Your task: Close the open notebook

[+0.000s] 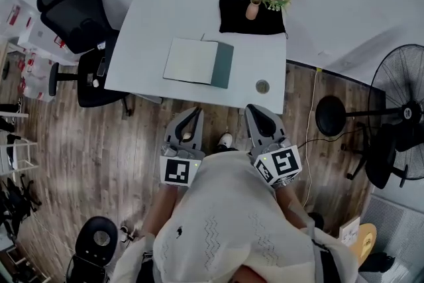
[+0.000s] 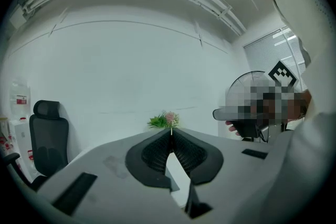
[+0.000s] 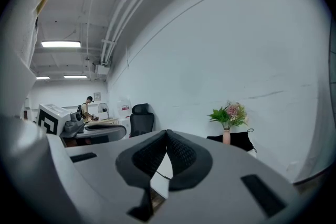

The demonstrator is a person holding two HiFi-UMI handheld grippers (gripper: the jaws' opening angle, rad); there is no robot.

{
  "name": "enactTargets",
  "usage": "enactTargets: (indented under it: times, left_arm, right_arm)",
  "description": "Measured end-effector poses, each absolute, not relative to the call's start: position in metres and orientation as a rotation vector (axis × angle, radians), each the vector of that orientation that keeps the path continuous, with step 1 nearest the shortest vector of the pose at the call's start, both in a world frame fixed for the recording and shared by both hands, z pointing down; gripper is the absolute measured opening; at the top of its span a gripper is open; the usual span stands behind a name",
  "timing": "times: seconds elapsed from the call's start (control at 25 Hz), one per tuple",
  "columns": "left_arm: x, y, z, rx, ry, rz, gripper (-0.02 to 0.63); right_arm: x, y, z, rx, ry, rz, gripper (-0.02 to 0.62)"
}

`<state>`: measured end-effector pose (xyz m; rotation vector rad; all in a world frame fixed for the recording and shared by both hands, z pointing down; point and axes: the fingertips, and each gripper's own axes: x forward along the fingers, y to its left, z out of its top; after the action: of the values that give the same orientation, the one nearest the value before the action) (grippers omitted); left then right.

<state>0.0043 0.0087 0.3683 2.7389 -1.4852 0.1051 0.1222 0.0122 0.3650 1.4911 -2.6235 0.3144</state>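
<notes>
Our left gripper [image 1: 197,111] and right gripper [image 1: 251,107] sit at centre frame, jaws pressed together and empty. The notebook [image 1: 197,61] lies open on the table [image 1: 146,23], upper centre. We judge it light and its green cover fairly stiff, so we'd lift the cover's free right edge.

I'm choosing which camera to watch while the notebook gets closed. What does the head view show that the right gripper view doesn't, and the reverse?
Only the head view: the open notebook lying flat, a small round object near the front edge of the table, and a standing fan. Only the right gripper view: a distant person in the background and lit ceiling lamps. Both: the flower vase on its black cloth, the black office chair, and the right claw, shut and empty.
</notes>
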Motion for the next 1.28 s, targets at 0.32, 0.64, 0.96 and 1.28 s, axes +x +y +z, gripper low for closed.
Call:
enactTargets:
  times: [0.32,0.64,0.96,1.28]
  left_arm:
    - [0.026,-0.015,0.381,2.786,-1.333,0.137,0.017]
    - [0.035,-0.056,0.397,2.868,-1.136,0.238,0.017]
    - [0.025,-0.087,0.427,2.884,-0.992,0.346,0.017]
    - [0.024,-0.102,0.475,2.882,-0.848,0.483,0.017]
  right_arm:
    - [0.144,0.011,0.374,1.629,-2.52,0.344,0.002]
    - [0.149,-0.008,0.37,1.803,-2.4,0.364,0.002]
    - [0.13,-0.029,0.375,1.88,-2.315,0.403,0.002]
    - [0.127,-0.036,0.378,1.961,-2.231,0.413,0.002]
